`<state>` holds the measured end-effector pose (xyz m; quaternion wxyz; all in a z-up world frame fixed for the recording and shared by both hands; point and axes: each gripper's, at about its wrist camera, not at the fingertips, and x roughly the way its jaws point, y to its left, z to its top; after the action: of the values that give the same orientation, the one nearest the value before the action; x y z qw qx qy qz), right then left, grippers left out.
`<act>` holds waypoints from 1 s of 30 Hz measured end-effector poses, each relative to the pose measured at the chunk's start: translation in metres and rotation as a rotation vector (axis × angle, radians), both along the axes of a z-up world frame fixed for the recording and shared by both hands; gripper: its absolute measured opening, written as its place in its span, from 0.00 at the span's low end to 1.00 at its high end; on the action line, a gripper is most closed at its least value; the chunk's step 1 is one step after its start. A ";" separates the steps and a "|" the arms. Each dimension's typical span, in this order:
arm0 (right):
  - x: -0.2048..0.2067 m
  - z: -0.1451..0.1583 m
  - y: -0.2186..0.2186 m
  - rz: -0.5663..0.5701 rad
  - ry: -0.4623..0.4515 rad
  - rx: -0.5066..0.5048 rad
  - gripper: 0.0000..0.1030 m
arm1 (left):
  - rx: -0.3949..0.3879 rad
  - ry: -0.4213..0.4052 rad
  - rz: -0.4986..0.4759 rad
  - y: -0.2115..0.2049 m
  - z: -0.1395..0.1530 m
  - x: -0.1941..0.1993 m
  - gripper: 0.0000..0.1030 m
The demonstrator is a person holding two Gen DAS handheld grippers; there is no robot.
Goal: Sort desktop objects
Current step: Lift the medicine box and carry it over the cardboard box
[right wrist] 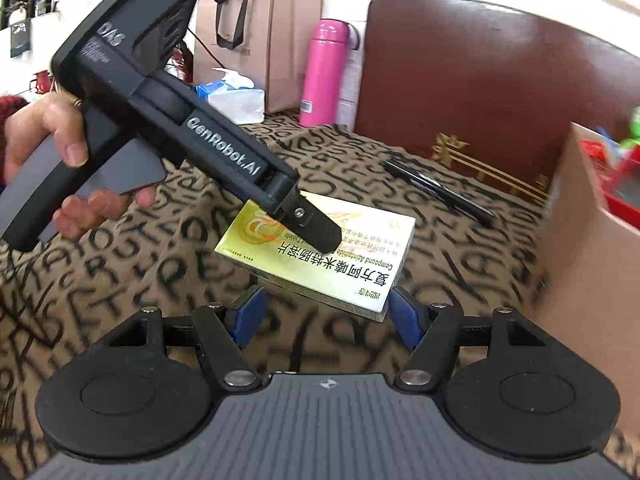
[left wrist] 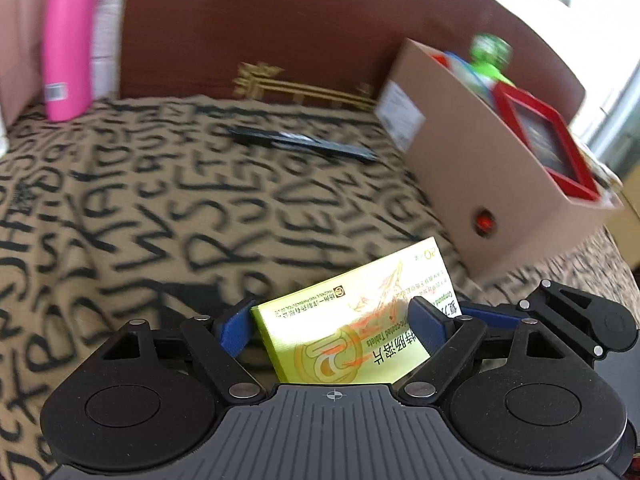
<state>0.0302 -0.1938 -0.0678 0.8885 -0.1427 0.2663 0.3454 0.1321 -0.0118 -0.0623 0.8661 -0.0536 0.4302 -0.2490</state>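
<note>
Clearly the left gripper [left wrist: 334, 326] clamps one yellow medicine box [left wrist: 356, 320], lifted just left of the single cardboard box [left wrist: 492, 184]; the right gripper [right wrist: 324, 312] sits spread and empty. A loose hold could drop it short. One black pen [left wrist: 304, 144] and one pink bottle [left wrist: 68, 40] lie beyond.

the near end of the yellow medicine box [left wrist: 352, 320] is hidden behind the left tool [left wrist: 334, 326] body; motion blur smears the cardboard box [left wrist: 492, 200] and the things in it, so the green item [left wrist: 490, 54] cannot be identified; the pink bottle [left wrist: 68, 40] is cut off at the top edge; in the right wrist view the cardboard box [right wrist: 592, 248] runs off the right edge, and the left tool [right wrist: 320, 232] covers part of the medicine box [right wrist: 332, 256] print.
</note>
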 end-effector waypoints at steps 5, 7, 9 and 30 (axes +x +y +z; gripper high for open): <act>-0.044 -0.003 -0.027 -0.062 0.012 -0.005 0.70 | 0.028 -0.008 -0.144 -0.034 -0.005 -0.031 0.88; -0.057 -0.004 -0.037 -0.101 -0.011 -0.003 0.71 | 0.054 -0.041 -0.161 -0.040 -0.007 -0.044 0.91; -0.060 -0.004 -0.045 -0.139 -0.019 0.007 0.71 | 0.059 -0.055 -0.155 -0.038 -0.008 -0.055 0.92; -0.039 -0.004 -0.032 -0.050 -0.014 -0.035 0.67 | 0.049 -0.057 -0.128 -0.032 -0.009 -0.069 0.84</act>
<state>-0.0088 -0.2260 -0.0720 0.8959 -0.1540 0.2698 0.3175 0.0627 -0.0438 -0.0711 0.8613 0.0022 0.4139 -0.2947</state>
